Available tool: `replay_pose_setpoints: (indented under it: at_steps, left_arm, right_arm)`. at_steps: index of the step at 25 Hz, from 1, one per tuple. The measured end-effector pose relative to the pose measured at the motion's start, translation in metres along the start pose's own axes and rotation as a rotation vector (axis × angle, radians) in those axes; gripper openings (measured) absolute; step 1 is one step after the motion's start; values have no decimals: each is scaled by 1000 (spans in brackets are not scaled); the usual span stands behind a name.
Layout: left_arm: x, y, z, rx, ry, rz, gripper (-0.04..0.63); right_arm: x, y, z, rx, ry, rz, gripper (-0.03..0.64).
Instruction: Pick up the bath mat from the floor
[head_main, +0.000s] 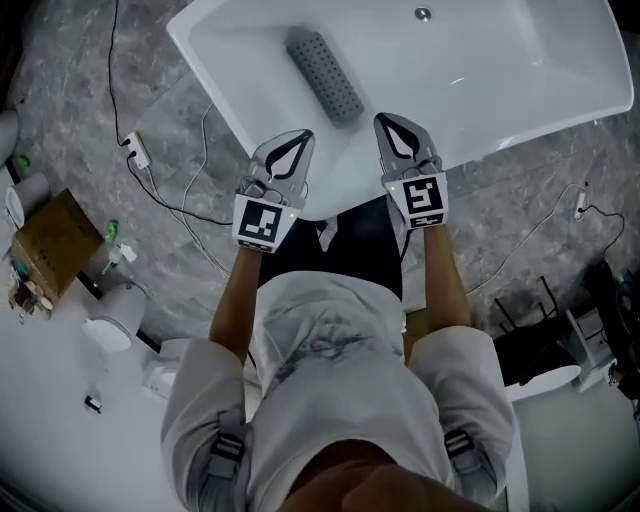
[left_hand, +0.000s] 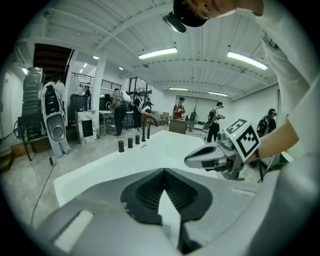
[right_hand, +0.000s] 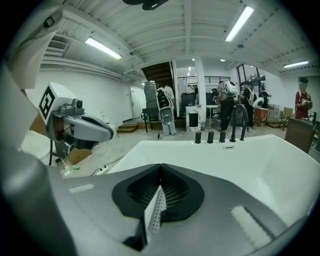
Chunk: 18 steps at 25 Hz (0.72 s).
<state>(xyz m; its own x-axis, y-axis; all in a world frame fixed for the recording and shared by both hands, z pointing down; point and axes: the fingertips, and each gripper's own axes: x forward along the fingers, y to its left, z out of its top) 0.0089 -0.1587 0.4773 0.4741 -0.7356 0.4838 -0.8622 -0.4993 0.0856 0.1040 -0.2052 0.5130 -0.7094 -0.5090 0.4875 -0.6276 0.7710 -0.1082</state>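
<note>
1. Head view. Both forearms (head_main: 445, 285) reach forward side by side over the near end of the white bathtub (head_main: 200, 45). The left gripper (head_main: 305, 135) and right gripper (head_main: 381, 120) point ahead and slightly down with their marker cubes uppermost. Their tips are just past the rim and apart from each other. The grey studded bath mat (head_main: 325, 62) lies on the tub bottom rather than on the floor, ahead of both tips and untouched, with open white surface around it. The marble floor (head_main: 70, 90) left of the tub carries cables, a power strip (head_main: 138, 152) and a cardboard box (head_main: 55, 235).
2. Left gripper view. The left gripper (left_hand: 163, 170) has its fingers pressed together at the tips. A white sliver shows in the pocket behind them, and what it is cannot be told. The right gripper (left_hand: 188, 161) hangs alongside, above the bathtub (left_hand: 100, 170).
3. Right gripper view. The right gripper (right_hand: 161, 165) also has its fingers closed tip to tip, with a dotted white sliver behind them. The left gripper (right_hand: 111, 134) hangs at the left. The bathtub (right_hand: 260, 165) lies open ahead as far as the taps (right_hand: 210, 136).
</note>
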Motion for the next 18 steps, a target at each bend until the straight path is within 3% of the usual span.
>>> replay_pose_setpoints:
  at_steps: [9, 15, 18]
  left_arm:
    - [52, 16, -58, -65, 18, -126, 3]
    - [87, 45, -98, -113, 43, -102, 3]
    - [100, 59, -116, -83, 52, -105, 3]
  right_arm:
    - [56, -13, -55, 59, 79, -147, 2]
    - [104, -21, -106, 49, 139, -145, 2]
    - [128, -23, -142, 41, 187, -132, 2]
